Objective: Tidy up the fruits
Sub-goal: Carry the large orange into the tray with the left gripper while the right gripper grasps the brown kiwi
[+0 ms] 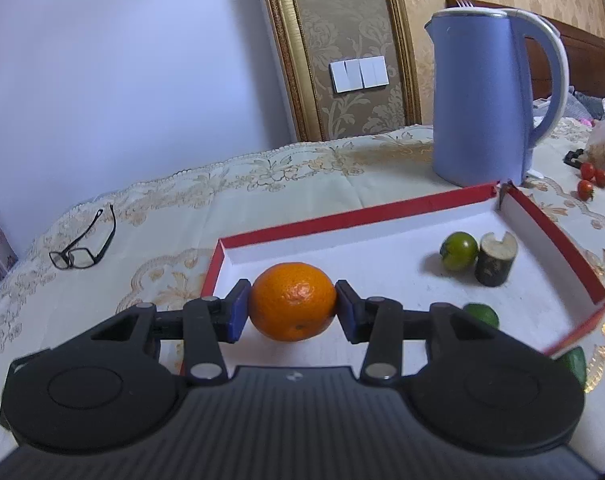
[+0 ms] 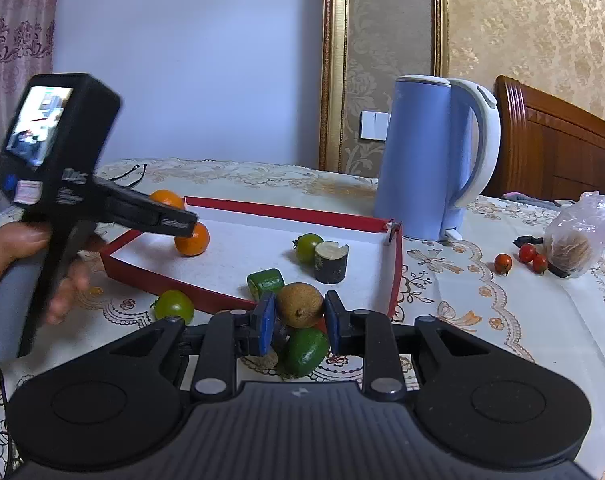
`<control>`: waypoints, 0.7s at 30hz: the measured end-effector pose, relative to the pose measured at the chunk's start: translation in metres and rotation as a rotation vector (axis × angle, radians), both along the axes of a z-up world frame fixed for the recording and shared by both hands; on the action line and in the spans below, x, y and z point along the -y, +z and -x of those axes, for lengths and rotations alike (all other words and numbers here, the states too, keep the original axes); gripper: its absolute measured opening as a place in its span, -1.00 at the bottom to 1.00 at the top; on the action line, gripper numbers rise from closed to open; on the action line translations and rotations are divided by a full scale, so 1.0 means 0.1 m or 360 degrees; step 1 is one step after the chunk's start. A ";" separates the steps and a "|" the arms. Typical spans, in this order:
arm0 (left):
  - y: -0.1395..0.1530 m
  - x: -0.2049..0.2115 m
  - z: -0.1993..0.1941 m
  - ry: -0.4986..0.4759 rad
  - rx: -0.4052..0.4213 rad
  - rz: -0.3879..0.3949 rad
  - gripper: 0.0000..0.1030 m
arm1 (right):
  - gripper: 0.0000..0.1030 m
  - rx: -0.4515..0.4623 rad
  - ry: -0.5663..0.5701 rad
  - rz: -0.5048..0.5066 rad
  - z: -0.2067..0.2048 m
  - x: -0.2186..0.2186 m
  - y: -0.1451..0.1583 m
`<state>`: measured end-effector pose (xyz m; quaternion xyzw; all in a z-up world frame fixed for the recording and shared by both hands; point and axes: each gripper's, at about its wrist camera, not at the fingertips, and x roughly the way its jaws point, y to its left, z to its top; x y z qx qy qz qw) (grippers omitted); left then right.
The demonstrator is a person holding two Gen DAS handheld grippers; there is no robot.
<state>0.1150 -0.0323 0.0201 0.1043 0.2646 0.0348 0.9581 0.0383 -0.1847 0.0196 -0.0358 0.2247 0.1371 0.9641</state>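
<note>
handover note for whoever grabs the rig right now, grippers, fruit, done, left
Left gripper: shut on the orange, over the red tray.
Right gripper: shut on a brown fruit by the tray's near edge.
Done, in tray: green tomato, dark stump piece, green block.
Left on cloth: second orange, green tomato, green fruit, three cherry tomatoes.
</note>
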 end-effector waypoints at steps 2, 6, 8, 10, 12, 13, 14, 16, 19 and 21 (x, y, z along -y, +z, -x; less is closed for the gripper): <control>0.00 0.02 -0.08 0.0002 -0.0002 -0.0004 -0.19 | -0.50 0.0002 -0.0001 -0.0009 -0.01 0.00 0.00; -0.02 0.07 -0.25 -0.0003 -0.0006 -0.0021 -0.19 | -0.50 0.0001 0.0002 -0.0022 -0.03 0.00 0.00; -0.03 0.11 -0.34 -0.0008 -0.0013 -0.0031 -0.18 | -0.50 0.0002 0.0003 -0.0023 -0.04 0.00 0.00; -0.05 0.14 -0.44 -0.0009 -0.0021 -0.0043 -0.18 | -0.50 0.0002 0.0004 -0.0024 -0.04 -0.01 0.00; -0.07 0.18 -0.52 -0.0014 -0.0022 -0.0049 -0.18 | -0.50 0.0001 0.0006 -0.0028 -0.05 -0.01 0.01; -0.07 0.19 -0.56 -0.0017 -0.0023 -0.0051 -0.18 | -0.50 -0.0002 0.0009 -0.0034 -0.05 -0.01 0.01; -0.09 0.21 -0.60 -0.0019 -0.0028 -0.0054 -0.18 | -0.50 -0.0008 0.0014 -0.0043 -0.06 -0.01 0.01; -0.12 0.25 -0.67 -0.0021 -0.0044 -0.0060 -0.18 | -0.50 -0.0013 0.0014 -0.0042 -0.06 -0.02 0.00; -0.18 0.30 -0.75 -0.0028 -0.0072 -0.0070 -0.17 | -0.50 -0.0021 0.0005 -0.0037 -0.08 -0.01 -0.01; -0.21 0.32 -0.79 -0.0030 -0.0090 -0.0066 -0.17 | -0.50 -0.0022 -0.0004 -0.0035 -0.09 0.00 -0.01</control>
